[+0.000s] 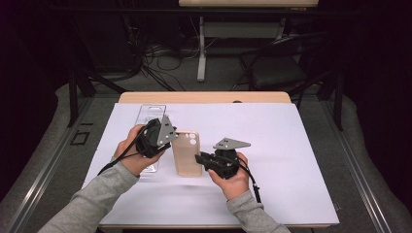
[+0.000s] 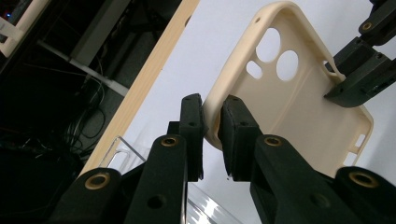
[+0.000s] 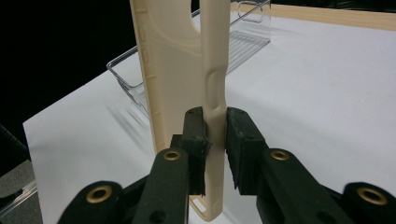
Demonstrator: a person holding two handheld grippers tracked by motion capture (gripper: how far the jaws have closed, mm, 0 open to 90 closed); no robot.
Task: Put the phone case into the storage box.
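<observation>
A beige phone case (image 1: 186,154) with round camera holes is held just above the white table cover (image 1: 272,141), between my two grippers. My left gripper (image 1: 171,141) comes at it from the left. In the left gripper view the left gripper (image 2: 212,106) is shut on the rim of the phone case (image 2: 299,102), near a corner. My right gripper (image 1: 198,158) holds the opposite long side. In the right gripper view the right gripper (image 3: 215,115) has both pads against the thin side wall of the phone case (image 3: 175,70), which stands edge-on.
A clear plastic tray (image 1: 151,114) lies on the cover behind the left hand; the clear tray (image 3: 243,37) is seen beyond the case. The table's wooden far edge (image 1: 204,97) borders a dark floor with cables, a chair and desk legs.
</observation>
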